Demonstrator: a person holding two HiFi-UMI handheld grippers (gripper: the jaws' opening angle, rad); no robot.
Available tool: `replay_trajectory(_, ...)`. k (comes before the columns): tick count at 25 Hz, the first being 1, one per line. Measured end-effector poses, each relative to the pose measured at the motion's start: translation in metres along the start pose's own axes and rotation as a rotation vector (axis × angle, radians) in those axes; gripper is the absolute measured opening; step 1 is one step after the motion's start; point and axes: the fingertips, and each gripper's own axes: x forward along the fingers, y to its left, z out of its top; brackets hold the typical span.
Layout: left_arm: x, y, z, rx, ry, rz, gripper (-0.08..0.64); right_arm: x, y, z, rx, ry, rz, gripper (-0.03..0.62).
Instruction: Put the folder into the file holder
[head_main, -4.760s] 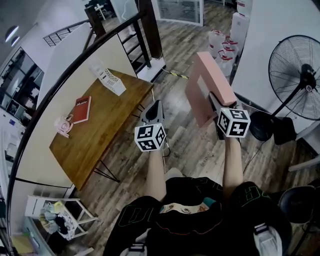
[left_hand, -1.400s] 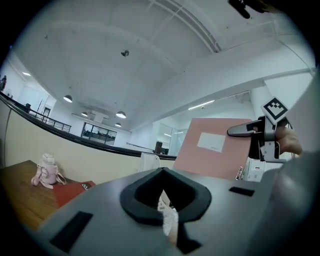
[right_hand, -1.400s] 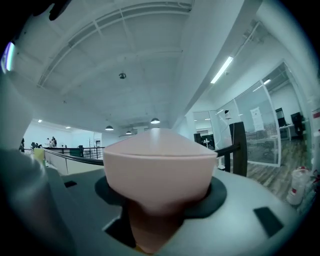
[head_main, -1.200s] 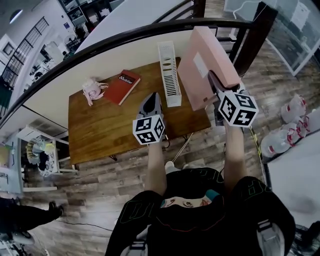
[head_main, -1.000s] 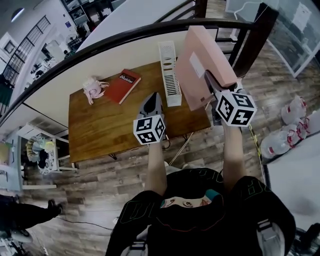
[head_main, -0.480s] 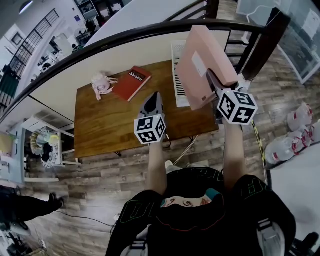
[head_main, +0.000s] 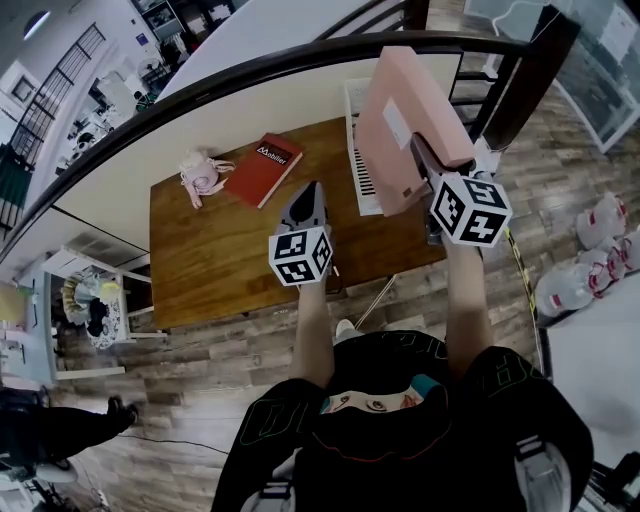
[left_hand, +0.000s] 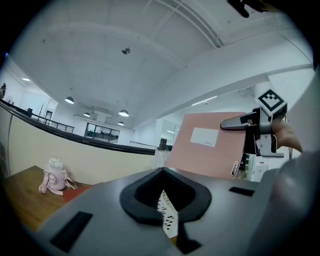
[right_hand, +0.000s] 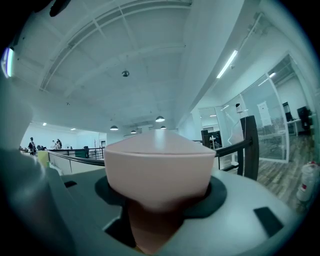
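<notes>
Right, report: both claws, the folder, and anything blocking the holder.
Right claw shut on the folder, held off the table. Left claw shut, empty. File holder on the table, partly hidden behind the folder. Nothing seen blocking it.

A red book (head_main: 264, 168) lies beside a pink bottle (head_main: 203, 173) on a wooden table (head_main: 220, 250).

The folder (head_main: 405, 125) is pale pink with a small white label, and the file holder (head_main: 354, 130) is white with rows of dark slots. The table (head_main: 220, 260) is warm brown wood, bearing a red book (head_main: 263, 170) and a pink bottle (head_main: 203, 172). The left gripper (head_main: 308, 193) and right gripper (head_main: 424, 165) are grey, each with a cube of black-and-white square markers.
</notes>
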Motion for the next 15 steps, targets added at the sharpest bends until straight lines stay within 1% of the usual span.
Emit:
replay_trajectory(6, 0.016, 0.009, -0.001, 0.013, 0.019, -0.025, -0.003, 0.02, 0.004, -0.001, -0.025, 0.005, -0.029, 0.278)
replay_trajectory(10, 0.03, 0.014, -0.002, 0.028, 0.025, -0.034, -0.003, 0.035, 0.0, -0.005, -0.039, 0.006, -0.048, 0.279)
replay_trajectory(15, 0.042, 0.041, 0.007, 0.041, 0.026, -0.044, -0.003, 0.061, 0.013, -0.007, -0.048, 0.013, -0.078, 0.279)
